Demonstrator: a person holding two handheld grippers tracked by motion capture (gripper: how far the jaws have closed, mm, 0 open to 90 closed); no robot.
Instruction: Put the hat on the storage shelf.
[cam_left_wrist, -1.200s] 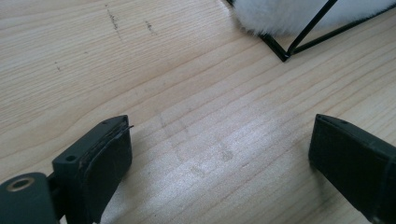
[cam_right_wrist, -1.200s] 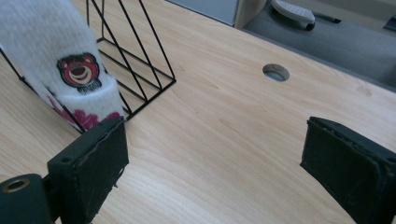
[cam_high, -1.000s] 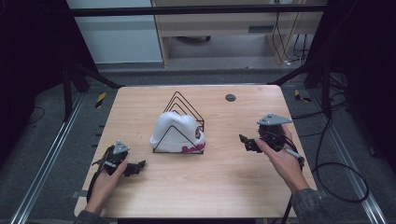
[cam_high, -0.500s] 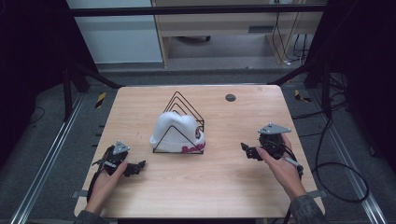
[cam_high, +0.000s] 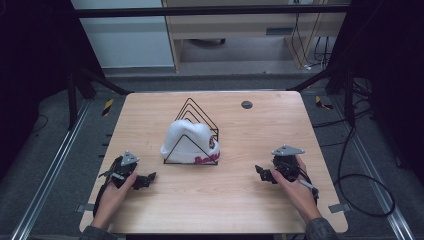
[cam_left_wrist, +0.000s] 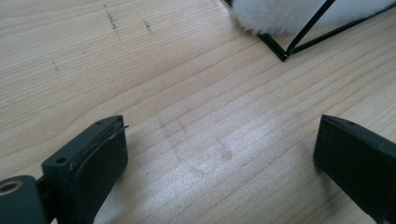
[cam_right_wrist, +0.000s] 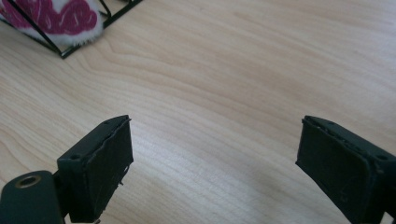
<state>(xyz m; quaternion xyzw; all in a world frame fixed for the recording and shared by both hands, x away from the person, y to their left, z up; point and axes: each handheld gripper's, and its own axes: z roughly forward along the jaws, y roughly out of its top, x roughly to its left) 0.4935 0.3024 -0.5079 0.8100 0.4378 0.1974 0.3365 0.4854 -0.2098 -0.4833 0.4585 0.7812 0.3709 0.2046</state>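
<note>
Jaws stood wide apart on both the left gripper (cam_high: 145, 180) and right gripper (cam_high: 262, 173), resting low over the wooden table (cam_high: 210, 200). Between them, a white beanie (cam_high: 190, 141) sat in a black wire rack (cam_high: 197, 117); its magenta lettering, partly cut off, was apparently illegible.

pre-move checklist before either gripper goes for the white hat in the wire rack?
1. Left gripper open, nothing between its jaws: ok.
2. Right gripper open, nothing between its jaws: ok.
3. White hat sits in the wire rack, reachable from both sides: ok.
4. Bare table between each gripper and the rack: ok.
5. Hat snagged on the rack wires: cannot tell.
6. Small dark disc lies apart from the rack, at the far edge: ok.
</note>
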